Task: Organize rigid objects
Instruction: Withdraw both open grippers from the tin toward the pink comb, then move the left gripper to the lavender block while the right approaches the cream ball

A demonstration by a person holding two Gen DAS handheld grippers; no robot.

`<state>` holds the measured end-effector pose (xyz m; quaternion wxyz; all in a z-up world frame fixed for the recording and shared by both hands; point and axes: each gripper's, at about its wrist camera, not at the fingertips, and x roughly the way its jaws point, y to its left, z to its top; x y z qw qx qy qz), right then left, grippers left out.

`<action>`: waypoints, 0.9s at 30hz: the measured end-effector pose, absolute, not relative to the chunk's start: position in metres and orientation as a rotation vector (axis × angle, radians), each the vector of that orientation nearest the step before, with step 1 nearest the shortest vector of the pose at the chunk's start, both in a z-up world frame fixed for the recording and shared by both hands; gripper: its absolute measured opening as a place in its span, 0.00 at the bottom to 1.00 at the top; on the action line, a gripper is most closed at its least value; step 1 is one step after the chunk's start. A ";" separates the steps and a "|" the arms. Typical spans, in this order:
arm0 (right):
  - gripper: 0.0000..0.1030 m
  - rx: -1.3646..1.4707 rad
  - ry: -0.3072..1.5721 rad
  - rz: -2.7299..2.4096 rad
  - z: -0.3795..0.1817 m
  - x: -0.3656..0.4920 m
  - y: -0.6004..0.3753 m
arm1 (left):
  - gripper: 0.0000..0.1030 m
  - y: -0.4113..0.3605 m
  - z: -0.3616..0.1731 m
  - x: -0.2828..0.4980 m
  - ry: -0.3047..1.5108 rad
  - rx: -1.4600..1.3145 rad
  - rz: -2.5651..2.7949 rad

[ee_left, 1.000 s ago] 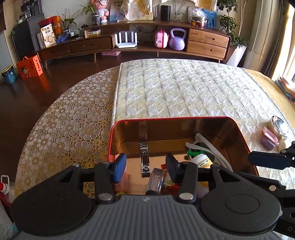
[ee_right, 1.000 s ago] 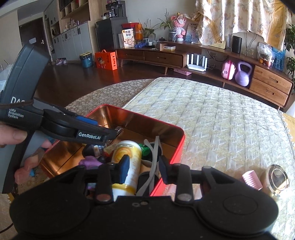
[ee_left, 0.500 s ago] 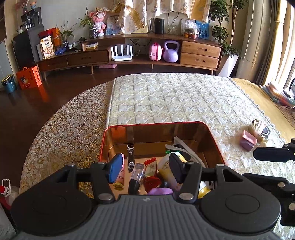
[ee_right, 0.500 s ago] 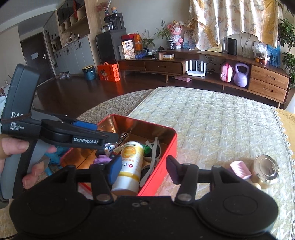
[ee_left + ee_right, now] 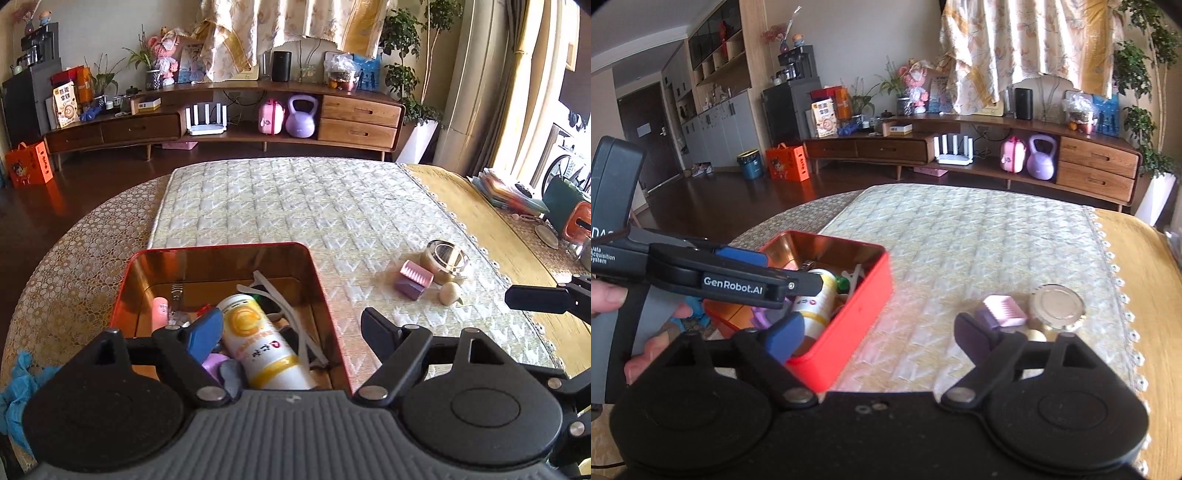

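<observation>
Both grippers, fingers now spread wider and empty, have retreated from the red metal tin (image 5: 325, 295); approach the pink ribbed block (image 5: 1004, 312) at 2 o'clock squarely.

A home, living room w/ dining corner. Long wooden sideboard (image 5: 221, 122) along the wall w/ drawers, a wifi router (image 5: 205, 120), purple kettlebell (image 5: 302, 116), pink toy case (image 5: 271, 116), speaker (image 5: 281, 66), potted plants (image 5: 400, 48) & a doll. Floral curtain (image 5: 1027, 48) above, dark wood floor (image 5: 713, 199). Fridge (image 5: 786, 110) w/ coffee machine on top, cabinets & door at left. Table (image 5: 480, 221) under quilted cloth & lace.
</observation>
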<state>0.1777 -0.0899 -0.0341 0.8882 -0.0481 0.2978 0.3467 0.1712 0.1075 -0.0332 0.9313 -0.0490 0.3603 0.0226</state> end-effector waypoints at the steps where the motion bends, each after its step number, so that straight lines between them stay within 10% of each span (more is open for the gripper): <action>1: 0.92 -0.095 0.616 0.713 -0.034 0.177 -0.096 | 0.80 0.103 -0.033 0.172 0.736 -0.100 0.040; 27: 1.00 -0.016 0.706 0.435 -0.069 0.232 -0.197 | 0.87 -0.010 -0.082 0.230 0.756 -0.012 -0.081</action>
